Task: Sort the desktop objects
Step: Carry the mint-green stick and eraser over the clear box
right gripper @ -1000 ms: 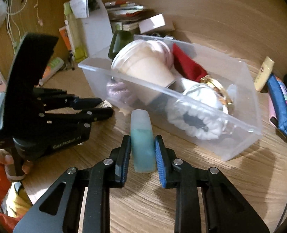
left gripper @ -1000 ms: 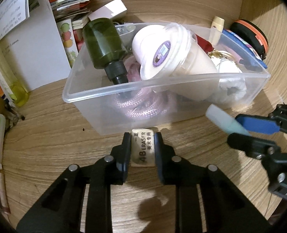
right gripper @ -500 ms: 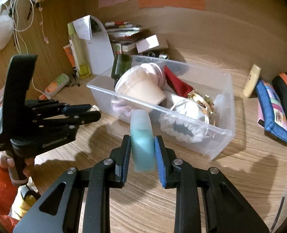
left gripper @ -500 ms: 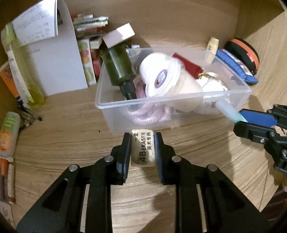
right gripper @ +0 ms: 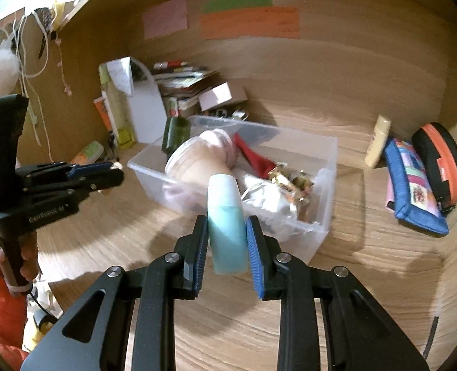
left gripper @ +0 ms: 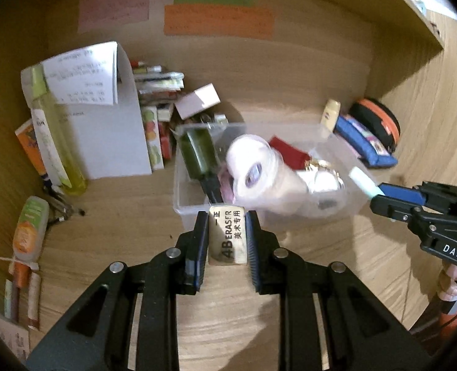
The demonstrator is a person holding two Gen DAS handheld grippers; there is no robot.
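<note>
My left gripper is shut on a cream 4B eraser, held in the air in front of a clear plastic bin. My right gripper is shut on a small pale-teal tube, also raised before the bin. In the left wrist view the right gripper comes in from the right with the tube sticking out toward the bin. The bin holds a dark green bottle, a white cup, red cloth and a white scrunchie.
A white paper stand, a yellow-green bottle and stacked packets crowd the back left. A blue pouch, an orange-rimmed case and a cream tube lie right of the bin. A wooden wall with coloured notes closes the back.
Both grippers have risen and pulled back from the bin, still holding the eraser and the teal tube. The bin looks smaller and more of the back wall shows.
</note>
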